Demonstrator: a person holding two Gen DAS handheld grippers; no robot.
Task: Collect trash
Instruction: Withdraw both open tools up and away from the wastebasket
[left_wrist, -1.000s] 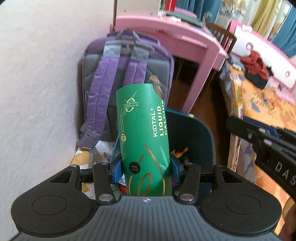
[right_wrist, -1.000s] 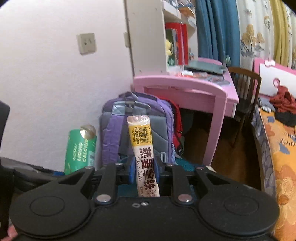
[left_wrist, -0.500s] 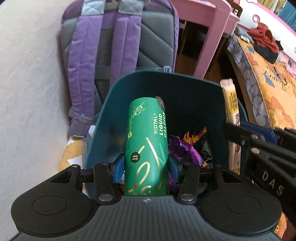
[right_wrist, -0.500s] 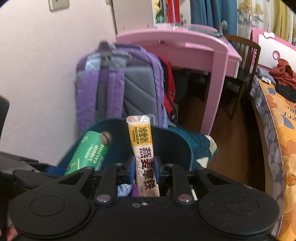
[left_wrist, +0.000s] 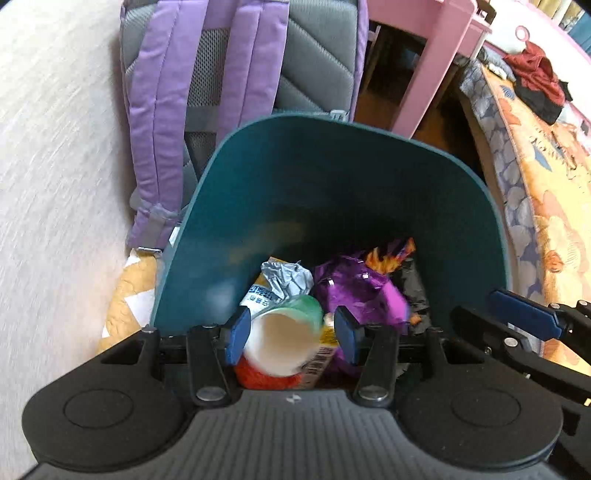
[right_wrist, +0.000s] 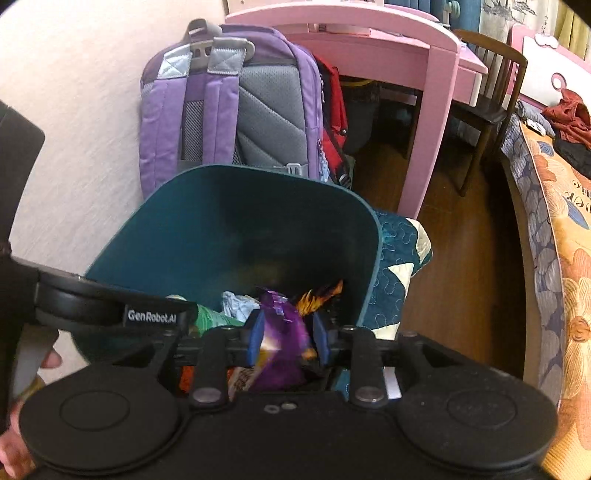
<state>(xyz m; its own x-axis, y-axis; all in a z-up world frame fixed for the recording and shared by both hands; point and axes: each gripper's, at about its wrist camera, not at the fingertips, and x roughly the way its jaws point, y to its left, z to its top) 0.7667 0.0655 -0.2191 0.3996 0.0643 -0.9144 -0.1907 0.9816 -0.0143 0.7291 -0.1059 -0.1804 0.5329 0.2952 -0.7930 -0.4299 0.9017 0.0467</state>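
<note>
the green tube (left_wrist: 280, 343) is blurred and end-on between my left gripper (left_wrist: 291, 338) pads, pale base toward the camera, green body pointing down into the teal bin (left_wrist: 332, 177). the left pad looks against it, the right pad seems to stand just off it, so i can't tell if it is clamped or already slipping. to do this drop well i'd keep the gripper over the middle of the bin, spread the pads fully and lift straight up without catching the near rim.

my right gripper (right_wrist: 288, 341) is over the same bin, its jaws opening; no sachet shows between them, only the purple wrapper (right_wrist: 280, 332) lying below.

in the bin: crumpled foil (left_wrist: 284, 277), flame-print packet (left_wrist: 388, 254). far behind stands a purple backpack (left_wrist: 207, 92), pink desk (right_wrist: 369, 33) to the right.
</note>
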